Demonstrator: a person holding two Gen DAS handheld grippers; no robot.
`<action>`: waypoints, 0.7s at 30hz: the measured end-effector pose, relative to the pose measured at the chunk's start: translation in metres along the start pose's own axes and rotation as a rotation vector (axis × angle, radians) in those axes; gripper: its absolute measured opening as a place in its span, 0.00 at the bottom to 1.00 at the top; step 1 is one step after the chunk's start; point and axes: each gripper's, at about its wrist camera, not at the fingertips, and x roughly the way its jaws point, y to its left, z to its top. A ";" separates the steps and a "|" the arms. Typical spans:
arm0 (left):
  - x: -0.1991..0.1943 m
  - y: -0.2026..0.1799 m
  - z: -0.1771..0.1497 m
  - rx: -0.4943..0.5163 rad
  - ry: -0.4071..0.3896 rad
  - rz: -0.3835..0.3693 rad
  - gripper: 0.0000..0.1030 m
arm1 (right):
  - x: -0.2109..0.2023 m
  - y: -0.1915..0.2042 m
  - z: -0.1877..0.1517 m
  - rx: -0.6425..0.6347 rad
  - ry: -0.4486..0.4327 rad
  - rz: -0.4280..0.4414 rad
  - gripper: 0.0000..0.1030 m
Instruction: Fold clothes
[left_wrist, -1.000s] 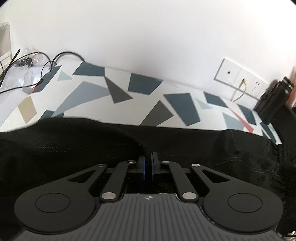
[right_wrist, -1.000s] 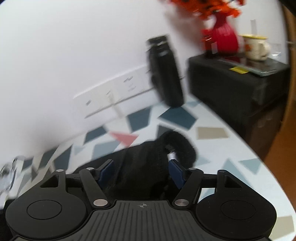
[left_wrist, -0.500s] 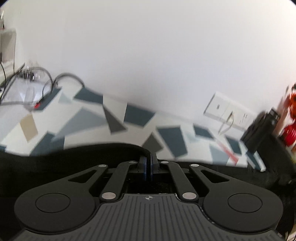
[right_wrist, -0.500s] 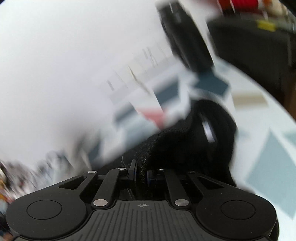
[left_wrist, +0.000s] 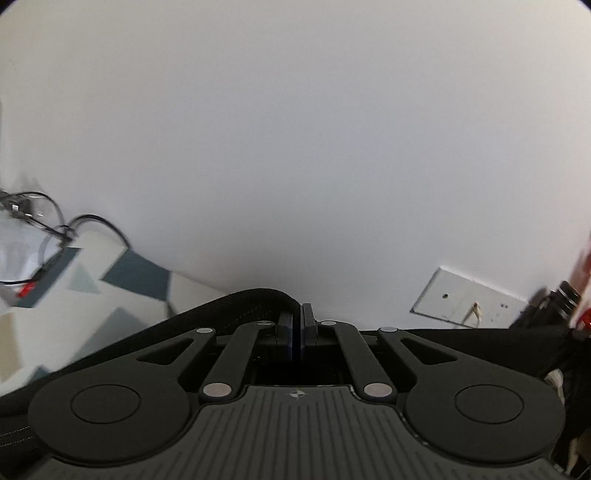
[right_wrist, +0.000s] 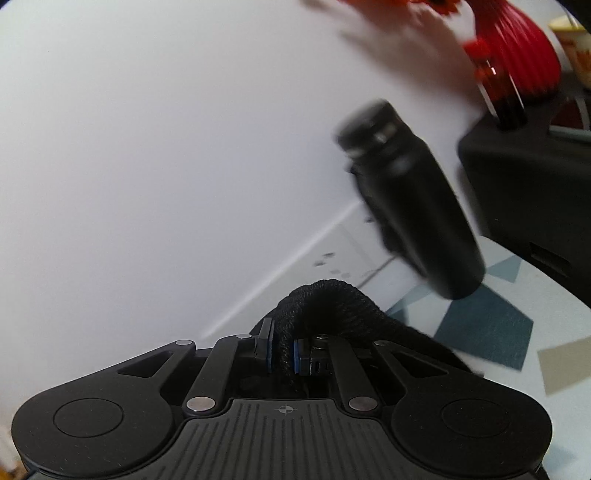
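My left gripper (left_wrist: 296, 325) has its fingers pressed together on a thick hemmed edge of the black garment (left_wrist: 236, 306), which arches up over the left pad and runs away down to the left as a stitched band. From there the cloth spreads below and to both sides of the tool, covering most of the near part of the patterned table (left_wrist: 85, 291); to the right it stretches as a flat dark sheet toward the frame's edge. My right gripper (right_wrist: 282, 350) is clamped on a bunched, knitted fold of the same garment, a rounded hump of fabric standing between the two blue pads and spilling forward over them. Both ends are lifted, with the wall (left_wrist: 295, 147) filling most of what I see ahead. On my left side the table's free surface is a narrow strip running back to the wall, with cables (left_wrist: 55, 236) lying at its far left corner. A wall socket plate (left_wrist: 465, 302) sits low on the wall just beyond the cloth. On the right side, a black bottle (right_wrist: 413, 195) stands close ahead near the wall, blurred, and beside it a dark cabinet (right_wrist: 524, 177) carries a red vase (right_wrist: 517, 51). Bare patterned tabletop shows to the right of the held fold, up to the table's curved edge.
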 end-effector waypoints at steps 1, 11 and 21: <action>0.016 -0.006 -0.002 0.010 0.020 -0.004 0.04 | 0.016 -0.004 -0.001 -0.009 -0.008 -0.040 0.08; 0.059 -0.034 -0.071 0.245 0.291 0.061 0.71 | 0.081 -0.009 -0.047 -0.196 0.085 -0.331 0.51; -0.120 0.044 -0.101 0.181 0.203 0.061 0.83 | -0.004 0.083 -0.096 -0.333 0.063 -0.250 0.86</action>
